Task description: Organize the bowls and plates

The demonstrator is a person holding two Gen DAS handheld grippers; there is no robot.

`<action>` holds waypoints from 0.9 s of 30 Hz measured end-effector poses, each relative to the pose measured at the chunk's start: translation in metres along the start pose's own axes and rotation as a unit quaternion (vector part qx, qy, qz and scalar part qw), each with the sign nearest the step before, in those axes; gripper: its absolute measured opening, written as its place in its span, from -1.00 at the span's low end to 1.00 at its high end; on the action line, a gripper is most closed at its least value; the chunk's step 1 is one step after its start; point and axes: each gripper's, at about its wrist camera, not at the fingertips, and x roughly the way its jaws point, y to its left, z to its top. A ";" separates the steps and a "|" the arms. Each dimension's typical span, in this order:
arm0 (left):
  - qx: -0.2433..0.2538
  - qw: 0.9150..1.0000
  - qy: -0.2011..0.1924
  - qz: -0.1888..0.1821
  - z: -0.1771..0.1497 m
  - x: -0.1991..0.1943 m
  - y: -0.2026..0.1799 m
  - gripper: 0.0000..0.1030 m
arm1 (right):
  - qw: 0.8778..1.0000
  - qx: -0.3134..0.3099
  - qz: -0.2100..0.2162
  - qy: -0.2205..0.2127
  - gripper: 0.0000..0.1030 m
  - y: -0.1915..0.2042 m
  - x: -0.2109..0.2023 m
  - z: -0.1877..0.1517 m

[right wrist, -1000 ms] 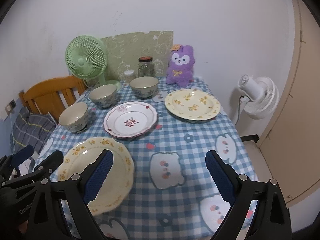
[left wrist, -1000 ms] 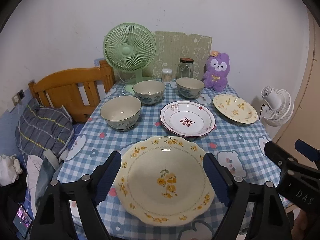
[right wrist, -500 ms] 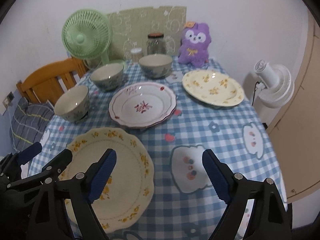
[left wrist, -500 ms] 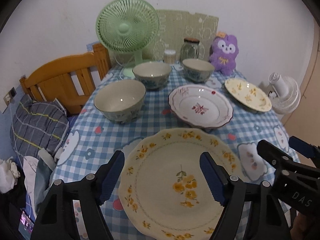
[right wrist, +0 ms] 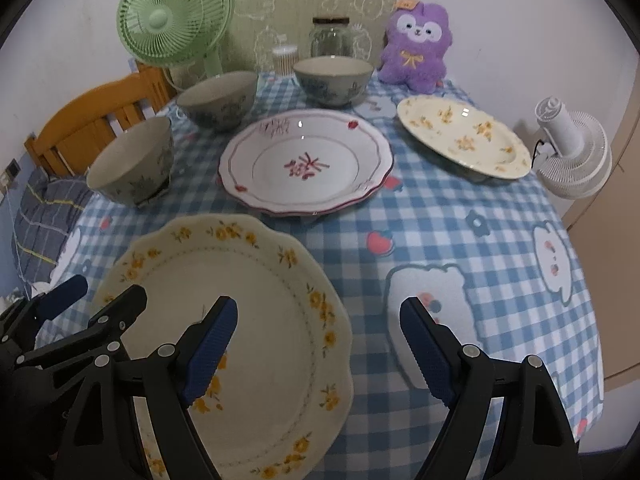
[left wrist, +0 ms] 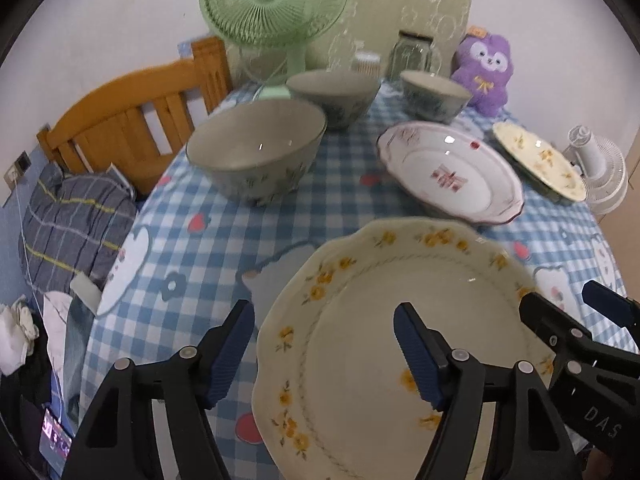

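Left wrist view looks down on the nearest cream plate (left wrist: 400, 344), a scalloped dish with yellow flowers round its rim, lying flat on the table (left wrist: 224, 240) with its blue-and-white checked cloth. The left tongs (left wrist: 324, 344) have just been closing a little yet stand apart, straddling the plate's left rim with nothing pressed between the blue ribbed pads (left wrist: 230, 350). From the right wrist view, the right tongs (right wrist: 316, 344) are wide too, straddling the plate's right rim and holding nothing. I would judge this the approach to a first pick-up, both sides lining up on that plate (nothing is stacked yet). The next move seems to call for getting a pad under the thin lip, since glazed china is smooth and slips. Beyond it sit a white plate (right wrist: 306, 164) edged in red, a second yellow-flowered plate (right wrist: 464, 136) at the far right, and three deep, rounded bowls (right wrist: 134, 160) with dark leaf prints along the left and back.
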 end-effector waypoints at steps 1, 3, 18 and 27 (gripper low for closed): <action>-0.002 1.000 0.006 0.003 -0.001 0.002 0.002 0.43 | 1.000 0.000 -0.001 0.003 0.66 0.001 0.003 0.000; -0.005 1.000 0.013 0.003 -0.004 0.005 0.004 0.43 | 1.000 0.002 -0.003 0.011 0.66 0.002 0.008 -0.002; -0.010 0.999 0.045 -0.013 -0.009 0.030 0.010 0.17 | 0.999 0.017 -0.013 0.047 0.36 0.007 0.034 -0.008; -0.010 0.998 0.055 -0.022 -0.006 0.033 0.013 0.17 | 0.998 0.026 -0.013 0.062 0.08 0.008 0.044 -0.006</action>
